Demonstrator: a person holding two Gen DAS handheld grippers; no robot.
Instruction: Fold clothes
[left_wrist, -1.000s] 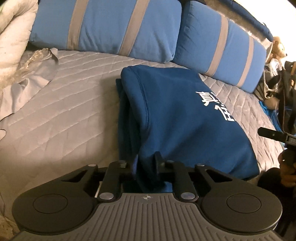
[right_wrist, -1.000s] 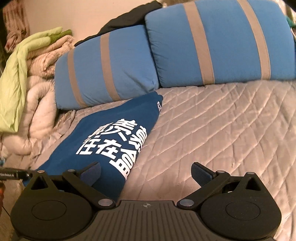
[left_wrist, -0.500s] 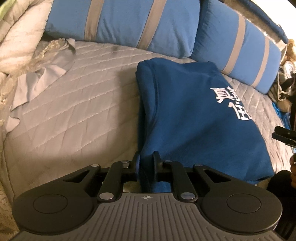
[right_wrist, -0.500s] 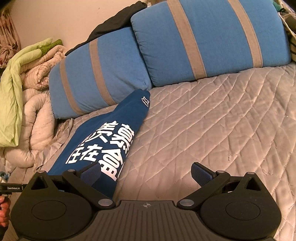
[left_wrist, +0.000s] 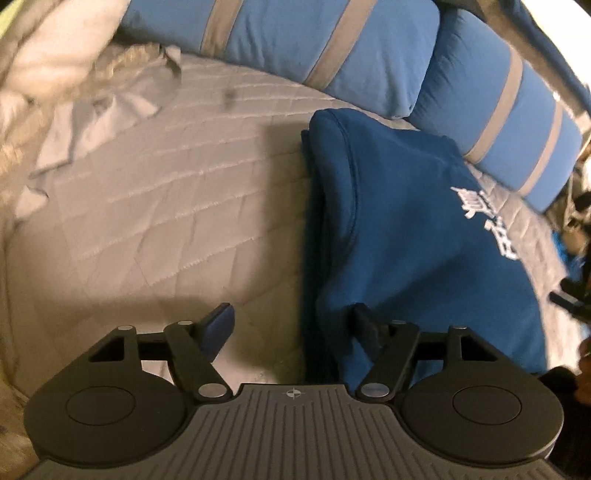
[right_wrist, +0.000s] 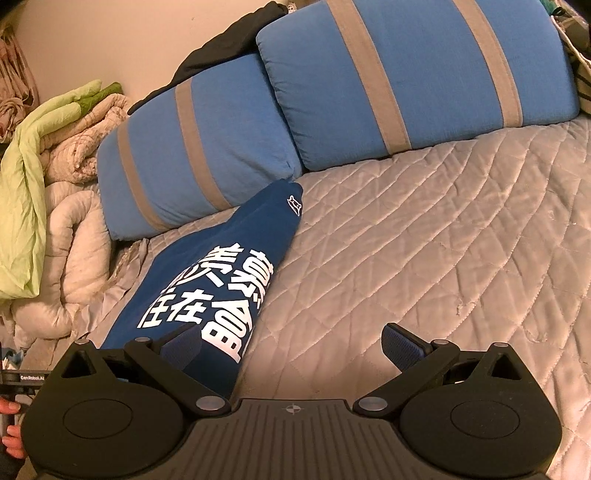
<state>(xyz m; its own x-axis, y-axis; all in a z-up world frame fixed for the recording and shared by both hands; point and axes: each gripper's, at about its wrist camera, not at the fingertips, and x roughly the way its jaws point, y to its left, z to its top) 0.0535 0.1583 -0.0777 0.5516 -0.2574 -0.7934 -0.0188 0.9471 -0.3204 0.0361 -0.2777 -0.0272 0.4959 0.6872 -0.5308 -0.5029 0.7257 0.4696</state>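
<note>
A folded dark blue sweatshirt (left_wrist: 417, 229) with white printed characters lies on the grey quilted bed (left_wrist: 155, 221). My left gripper (left_wrist: 293, 325) is open at the sweatshirt's near left corner; its right finger rests against the cloth, its left finger stands over bare quilt. In the right wrist view the same sweatshirt (right_wrist: 221, 273) stretches from the near left toward the pillows. My right gripper (right_wrist: 291, 345) is open with nothing between its fingers, its left finger over the sweatshirt's near edge and its right finger over the quilt.
Two blue pillows with grey stripes (right_wrist: 406, 81) lean along the far edge of the bed. Bunched white and green bedding (right_wrist: 40, 155) fills the left side. A person's hand (right_wrist: 9, 424) shows at the lower left. Clutter (left_wrist: 576, 206) lies past the right edge.
My left gripper was shut on the sweatshirt's near corner and has now opened, letting it go. The right gripper stayed open and shifted slightly.
</note>
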